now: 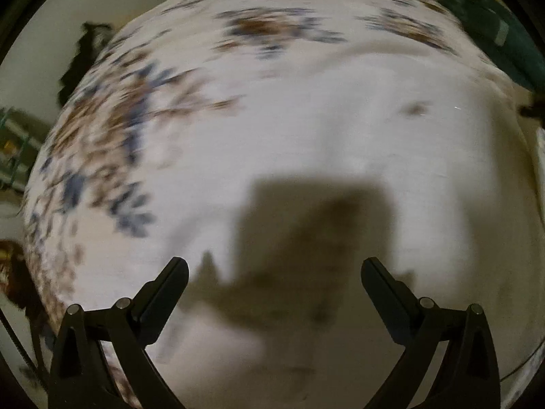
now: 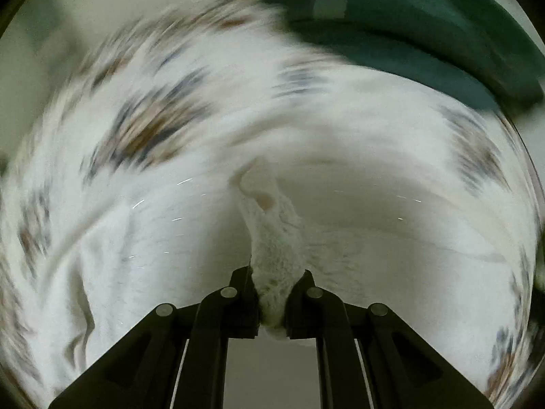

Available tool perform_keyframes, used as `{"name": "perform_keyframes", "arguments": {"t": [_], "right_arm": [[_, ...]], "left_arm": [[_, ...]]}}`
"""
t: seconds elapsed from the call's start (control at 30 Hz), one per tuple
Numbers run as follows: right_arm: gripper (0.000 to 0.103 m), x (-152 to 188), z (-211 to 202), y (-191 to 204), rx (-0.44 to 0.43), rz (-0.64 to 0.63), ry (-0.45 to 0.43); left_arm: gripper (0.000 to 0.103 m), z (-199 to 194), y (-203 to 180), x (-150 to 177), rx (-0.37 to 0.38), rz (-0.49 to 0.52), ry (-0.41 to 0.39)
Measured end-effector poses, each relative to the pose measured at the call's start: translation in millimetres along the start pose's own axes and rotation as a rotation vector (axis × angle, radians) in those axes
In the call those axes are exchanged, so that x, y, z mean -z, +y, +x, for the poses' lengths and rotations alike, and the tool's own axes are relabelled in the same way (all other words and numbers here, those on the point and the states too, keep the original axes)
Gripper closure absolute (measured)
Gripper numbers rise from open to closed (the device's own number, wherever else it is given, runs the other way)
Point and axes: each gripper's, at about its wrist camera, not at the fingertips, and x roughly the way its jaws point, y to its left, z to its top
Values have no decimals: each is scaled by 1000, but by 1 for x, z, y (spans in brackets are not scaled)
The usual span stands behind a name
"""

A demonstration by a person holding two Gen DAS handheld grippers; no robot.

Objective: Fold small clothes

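Right wrist view: right gripper (image 2: 276,281), jaws pinching a bunched fold of the white garment (image 2: 277,238), which trails forward onto the floral bedsheet (image 2: 153,126). Left gripper (image 1: 274,267), jaws spread, hovers above pale cloth, farther from the fold. Blur hides detail.

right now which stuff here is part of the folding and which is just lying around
Part of the job:
- white garment, pinched in the right gripper
- left gripper, open, holding nothing
- floral sheet, the surface under the work

Just lying about:
- green cloth, at the sheet's far edge
- dark object, beyond the sheet, too blurred to name
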Motion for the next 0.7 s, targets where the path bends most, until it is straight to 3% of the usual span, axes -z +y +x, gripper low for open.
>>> {"name": "perform_keyframes", "arguments": {"t": [0.1, 0.17, 0.3, 0.4, 0.47, 0.53, 0.6, 0.7], "right_arm": [[93, -2, 18, 110, -23, -159, 12], [93, 7, 20, 163, -59, -215, 26], [92, 28, 38, 228, -14, -309, 138], [84, 40, 29, 223, -54, -284, 164], [51, 47, 9, 202, -150, -209, 207], [37, 66, -21, 165, -279, -79, 226], [36, 94, -47, 129, -314, 5, 244], [36, 147, -79, 72, -293, 129, 274]], "left_arm": [[0, 5, 43, 1, -39, -54, 5], [0, 4, 67, 8, -50, -91, 6], [0, 9, 106, 16, -55, -149, 24], [0, 11, 125, 28, -12, -201, 56], [0, 12, 135, 37, 34, -238, 78], [0, 15, 149, 46, 89, -283, 102], [0, 19, 159, 56, 149, -320, 123], [0, 30, 161, 75, 220, -380, 173]]}}
